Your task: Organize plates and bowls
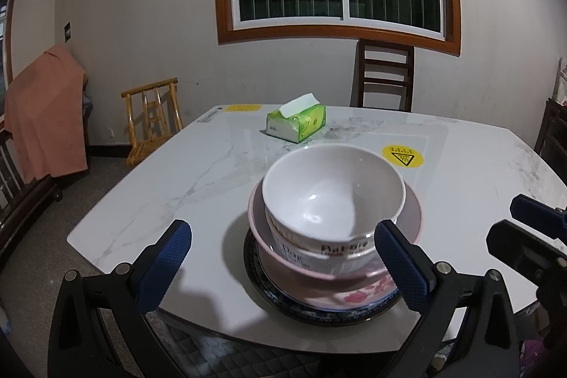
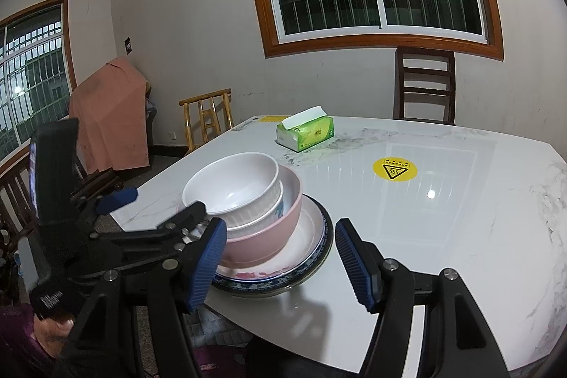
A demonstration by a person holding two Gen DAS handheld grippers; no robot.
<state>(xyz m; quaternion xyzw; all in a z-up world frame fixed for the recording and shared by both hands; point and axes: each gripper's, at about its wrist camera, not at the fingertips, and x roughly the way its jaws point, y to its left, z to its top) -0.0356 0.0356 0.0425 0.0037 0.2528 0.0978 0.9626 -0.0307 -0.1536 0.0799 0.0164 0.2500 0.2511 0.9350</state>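
your white ceramic bowl (image 1: 333,190) sits nested in a pink bowl (image 2: 273,236) on stacked patterned plates (image 2: 312,257) near the near edge of the white marble table (image 1: 177,172). your left gripper (image 1: 283,257) and right gripper (image 2: 280,257) both gape, holding nothing.
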